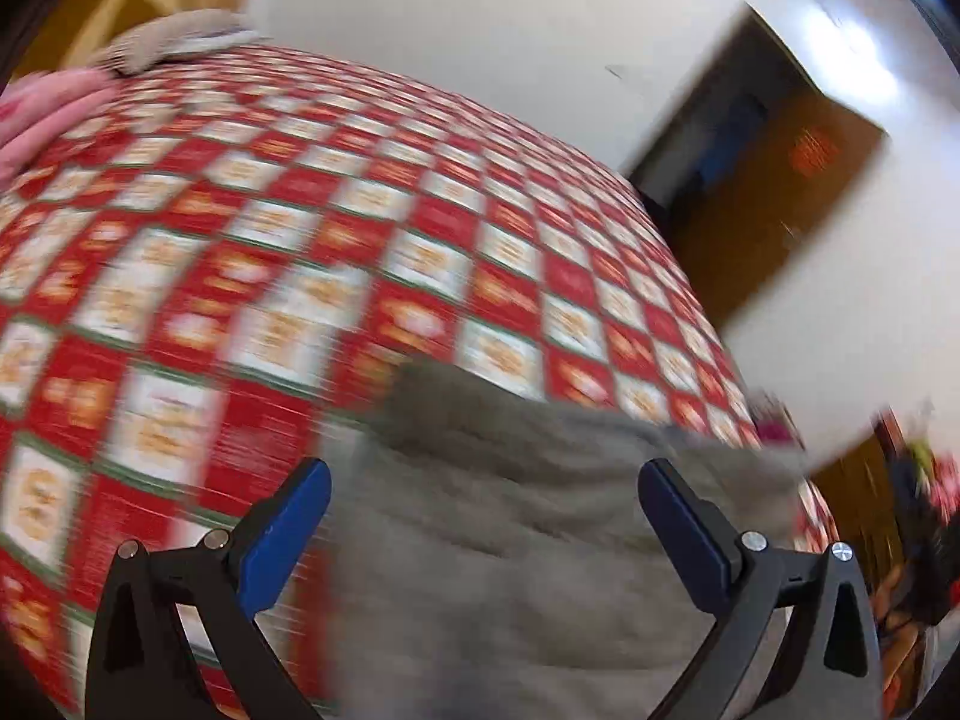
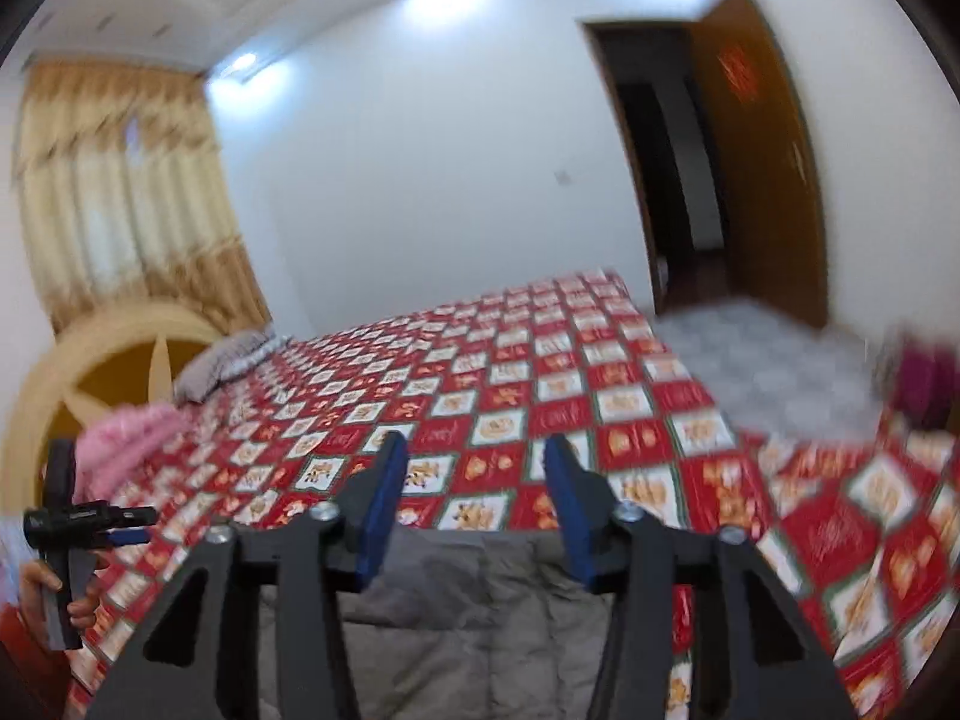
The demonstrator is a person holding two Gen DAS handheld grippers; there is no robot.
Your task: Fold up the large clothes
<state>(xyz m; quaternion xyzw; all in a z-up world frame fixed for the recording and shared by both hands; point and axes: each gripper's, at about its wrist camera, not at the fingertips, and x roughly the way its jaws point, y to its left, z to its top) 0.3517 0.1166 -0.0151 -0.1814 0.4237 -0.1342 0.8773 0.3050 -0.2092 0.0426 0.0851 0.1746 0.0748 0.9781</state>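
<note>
Checkered bedspread (image 2: pixel 540 372) under grey garment (image 2: pixel 480 600), long axis unclear; left claw (image 1: pixel 483 489), right claw (image 2: pixel 474 450) spread, empty.

Wide bare stretch of checked bedspread (image 2: pixel 528 372) is seen from 10 to 2 o'clock in the right wrist view; free passage there. Grey garment (image 2: pixel 480 594) is spread at 6 o'clock, under the fingers. Pink bundle (image 2: pixel 129 438) and grey pillow (image 2: pixel 225 363) are noted at 9 to 10 o'clock, against the headboard (image 2: pixel 90 354). Open doorway (image 2: pixel 660 180) lies at 2 o'clock.
</note>
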